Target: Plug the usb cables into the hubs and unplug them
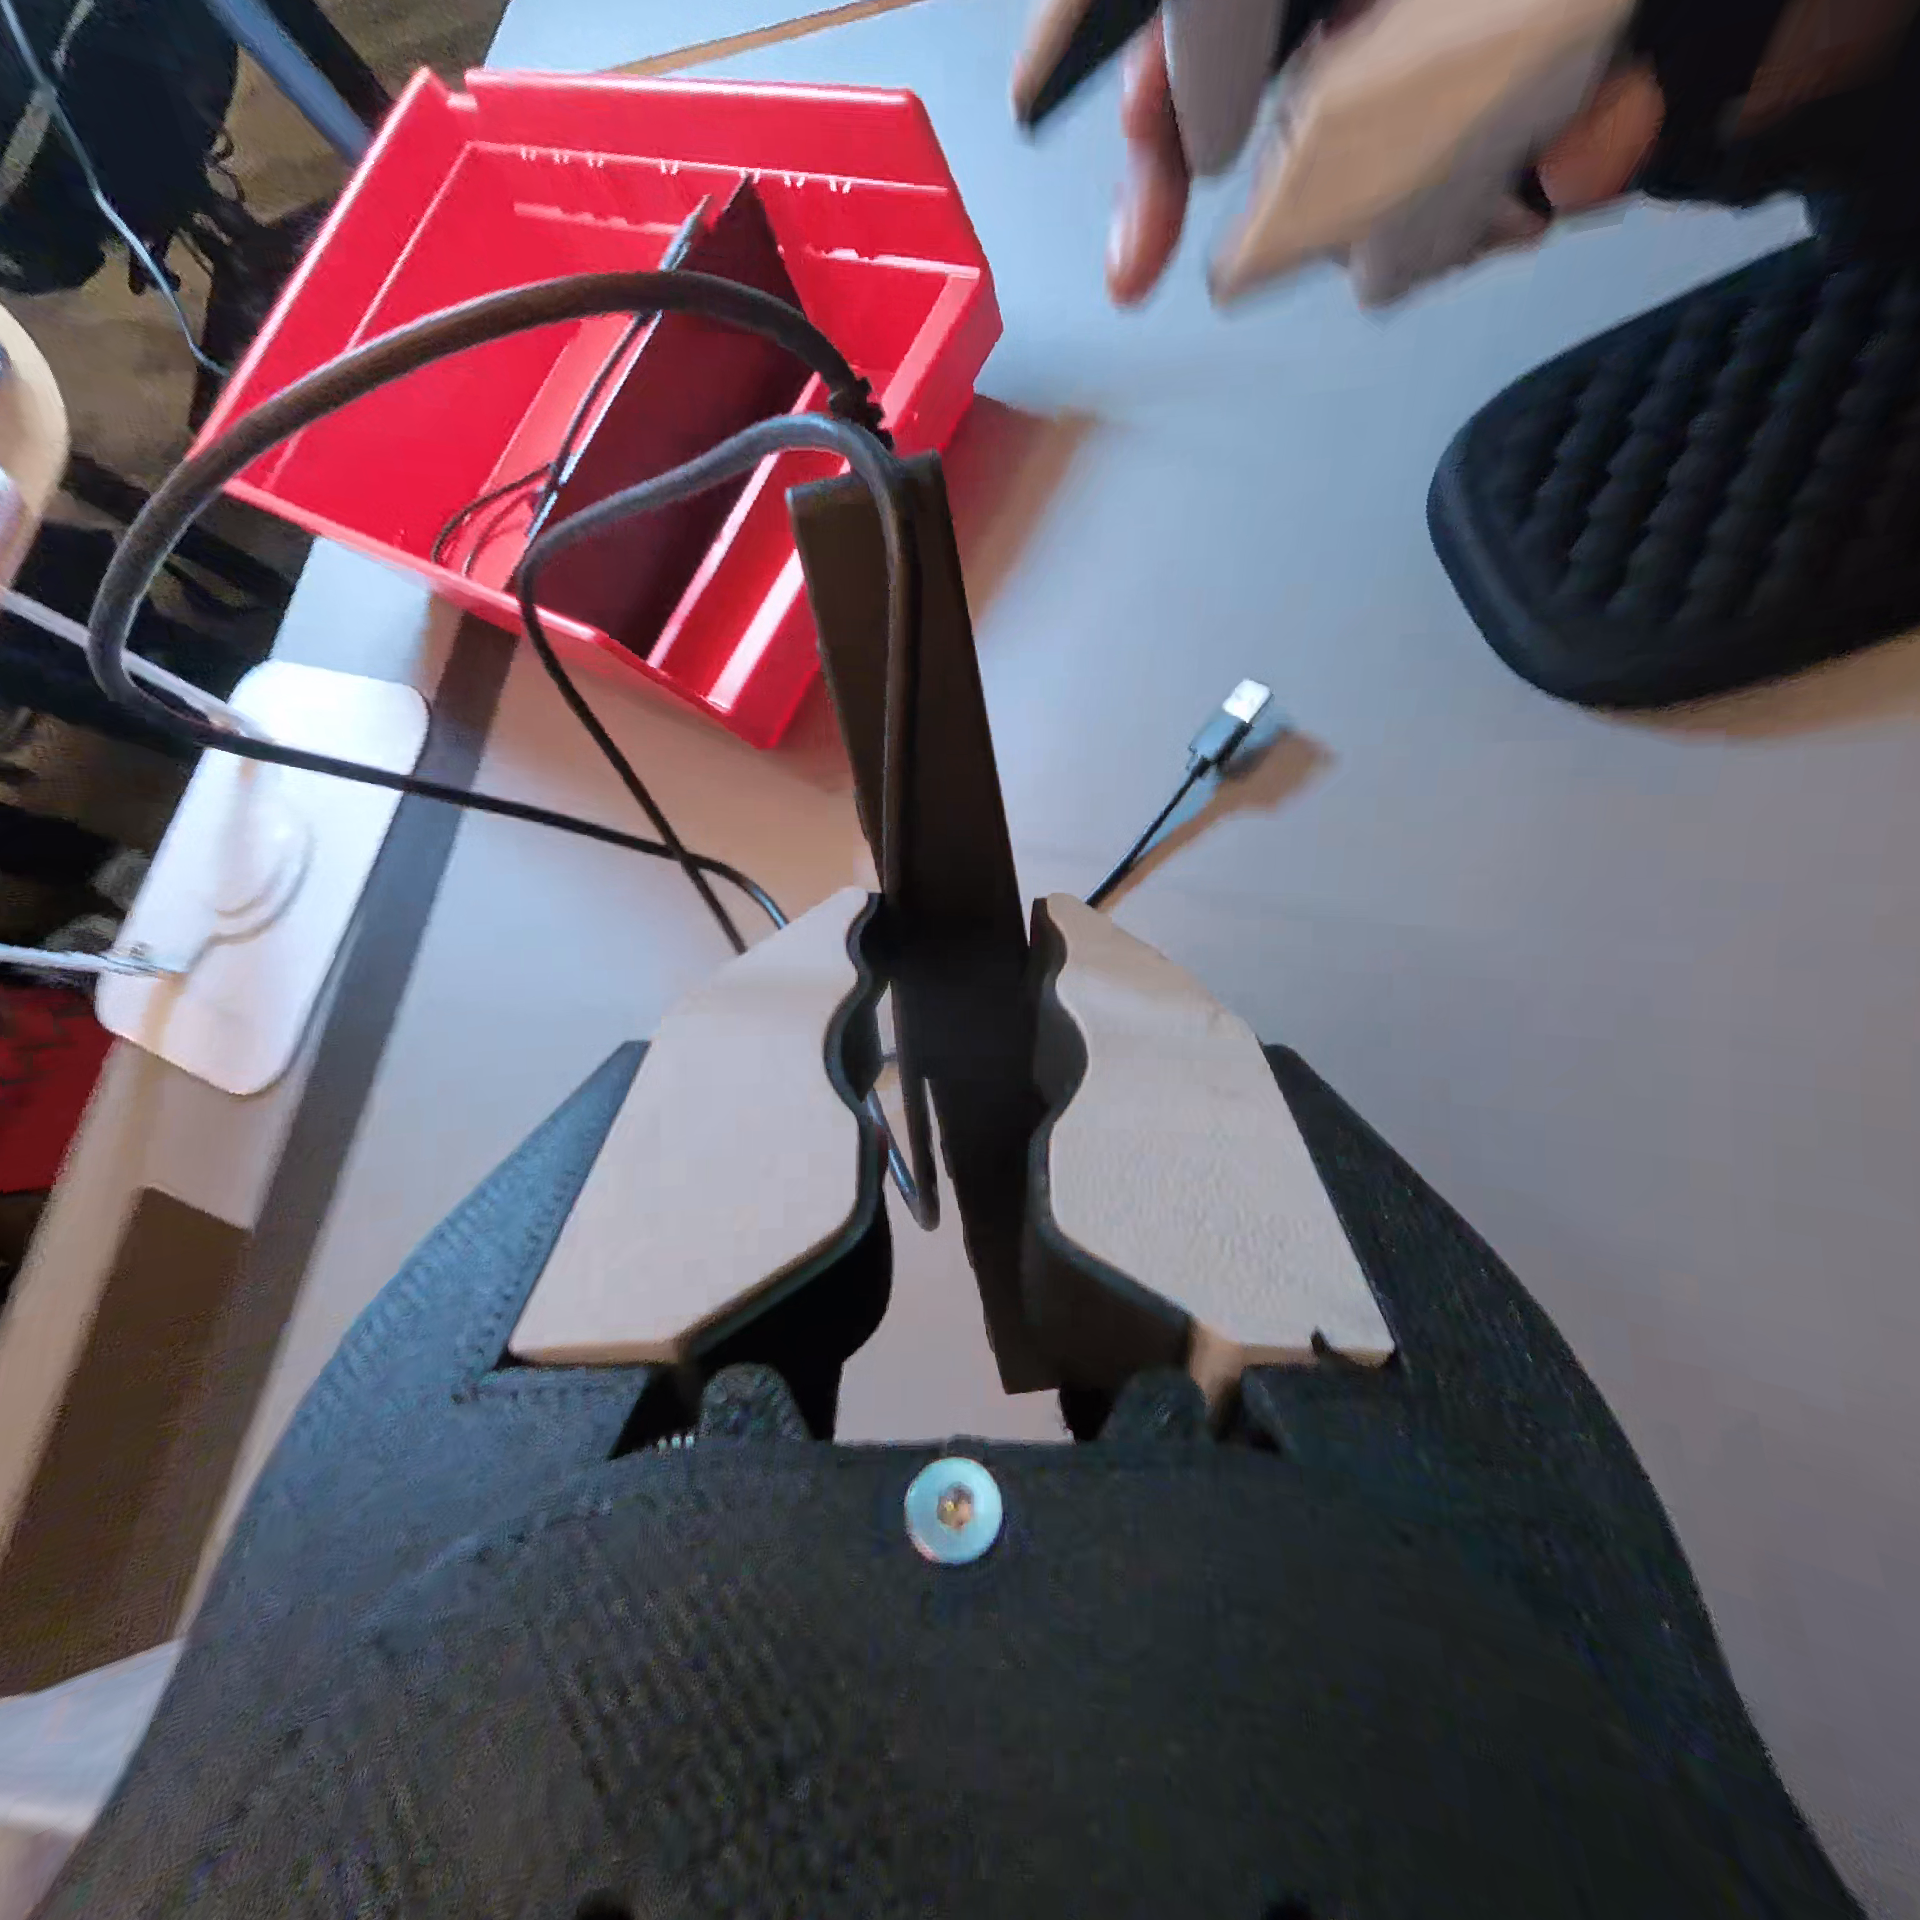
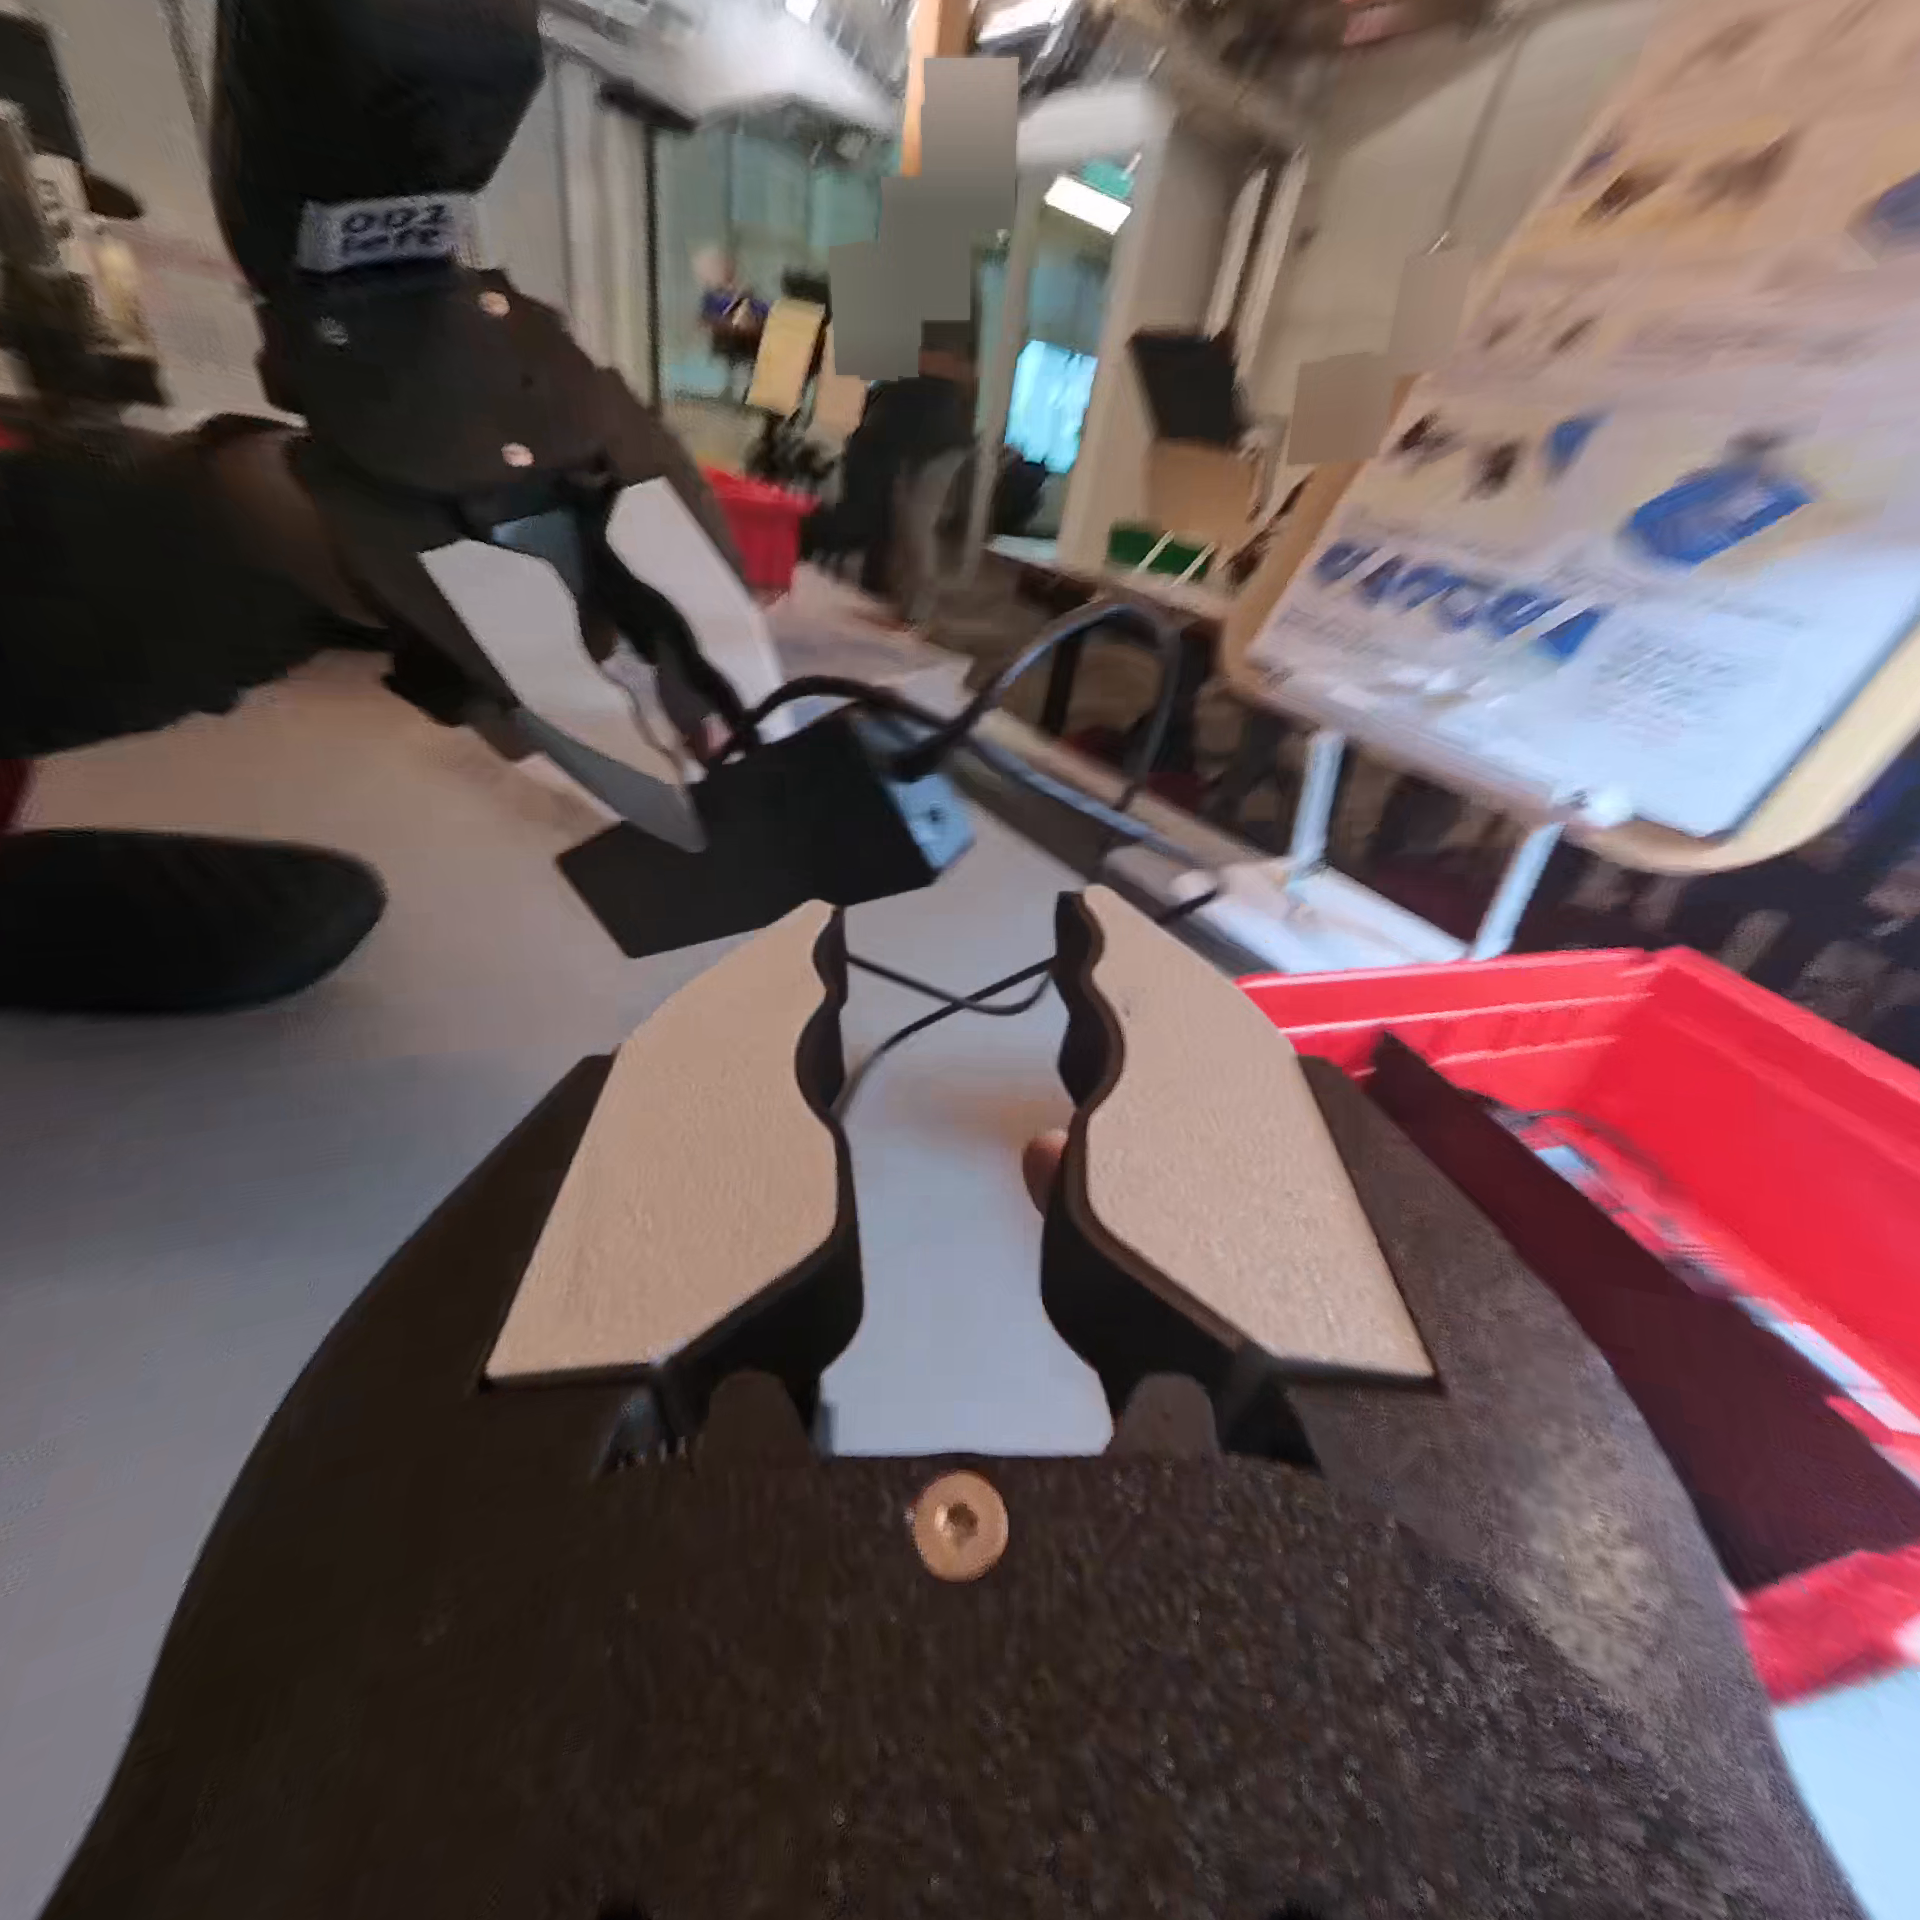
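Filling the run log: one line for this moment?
left gripper: shut on hub | right gripper: open | USB plug: on table

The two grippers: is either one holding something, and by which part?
The left gripper clamps the black USB hub by its flat sides near one end. The right gripper is open and holds nothing.

A: What's blurred?
B: The hand (image 1: 1351, 156), upper right of the left wrist view; the poster (image 2: 1621, 540), right of the right wrist view.
A: Cut off?
B: The bin (image 2: 1662, 1143), right edge.
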